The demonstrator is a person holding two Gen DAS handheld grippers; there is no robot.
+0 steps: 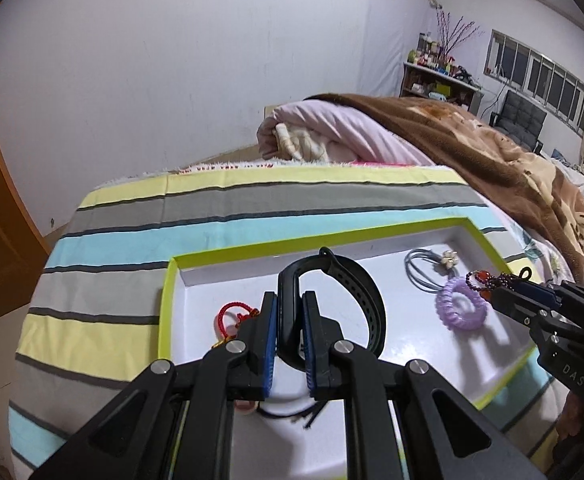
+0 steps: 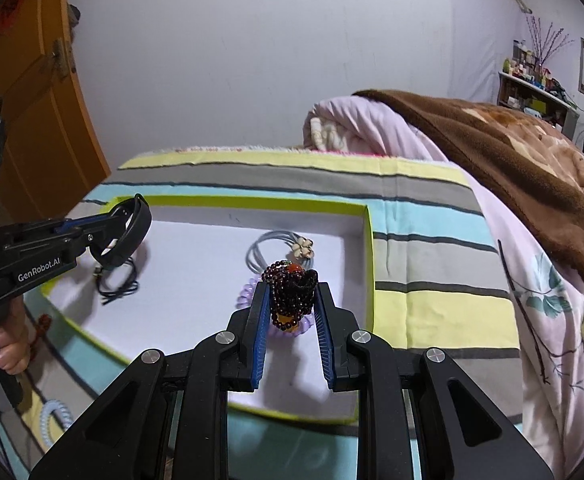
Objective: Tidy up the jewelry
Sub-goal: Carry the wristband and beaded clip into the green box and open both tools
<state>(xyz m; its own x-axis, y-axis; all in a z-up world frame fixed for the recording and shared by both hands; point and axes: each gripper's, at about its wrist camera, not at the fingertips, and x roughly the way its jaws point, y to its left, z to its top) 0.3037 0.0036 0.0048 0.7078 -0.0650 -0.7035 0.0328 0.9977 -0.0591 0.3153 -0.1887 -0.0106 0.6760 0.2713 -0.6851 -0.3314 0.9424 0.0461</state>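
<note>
The left gripper [image 1: 291,320] is clamped on a black fitness band [image 1: 332,304], a perforated rubber strap looped into an oval, held above the left part of the tray. The right gripper [image 2: 289,300] is closed around a bunched dark-red bead bracelet [image 2: 292,294] of small glossy beads with one larger orange-red bead on top; the bunch hangs over the tray's middle, directly above a purple coil hair tie [image 1: 460,307]. The tray [image 2: 366,248] is a shallow white box with a lime-green rim, lying on a striped cloth [image 1: 139,208] of yellow, grey and light blue over the bed. On the tray floor, one grey cord hair tie with a cream flower [image 2: 279,251] lies just behind the purple coil; one black cord [image 2: 117,284] lies below the band at the left; one red string bracelet [image 1: 231,320] lies beside the left gripper's outer finger, though whether it sits fully inside the rim cannot be told. Outside the tray, one pale-blue coil hair tie [image 2: 53,416] rests on the cloth near the person's left hand [image 2: 7,344]. A brown blanket [image 1: 492,152] and a pink quilt [image 1: 332,128] are heaped beyond.
</note>
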